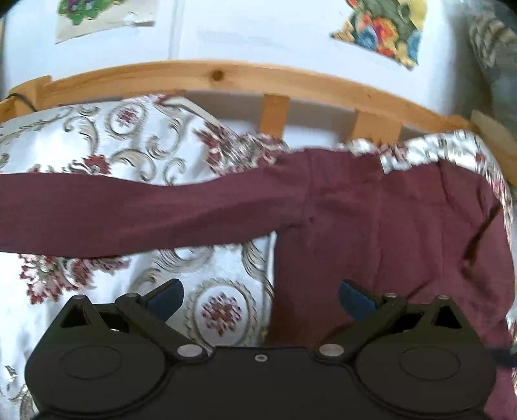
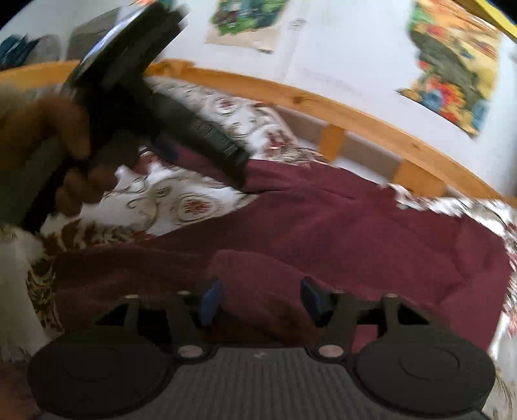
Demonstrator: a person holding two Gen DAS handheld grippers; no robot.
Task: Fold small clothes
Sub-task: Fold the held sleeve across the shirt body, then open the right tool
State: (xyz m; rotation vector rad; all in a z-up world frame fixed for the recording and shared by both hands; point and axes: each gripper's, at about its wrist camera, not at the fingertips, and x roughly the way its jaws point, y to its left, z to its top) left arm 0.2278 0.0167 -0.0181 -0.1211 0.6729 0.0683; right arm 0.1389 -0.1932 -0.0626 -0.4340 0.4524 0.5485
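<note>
A maroon long-sleeved garment (image 1: 371, 210) lies spread on a floral bedspread (image 1: 97, 135), one sleeve stretched out to the left (image 1: 129, 213). My left gripper (image 1: 258, 300) is open and empty, hovering over the garment's lower left edge. In the right wrist view the same garment (image 2: 323, 226) fills the middle, with a raised fold (image 2: 261, 290) between the fingers of my right gripper (image 2: 258, 300), which is open. The left gripper and the hand holding it (image 2: 129, 106) show blurred at upper left.
A wooden bed frame rail (image 1: 226, 76) runs along the far side of the bed, also in the right wrist view (image 2: 323, 106). Behind it is a white wall with colourful pictures (image 1: 381, 29). The floral bedspread (image 2: 181, 200) surrounds the garment.
</note>
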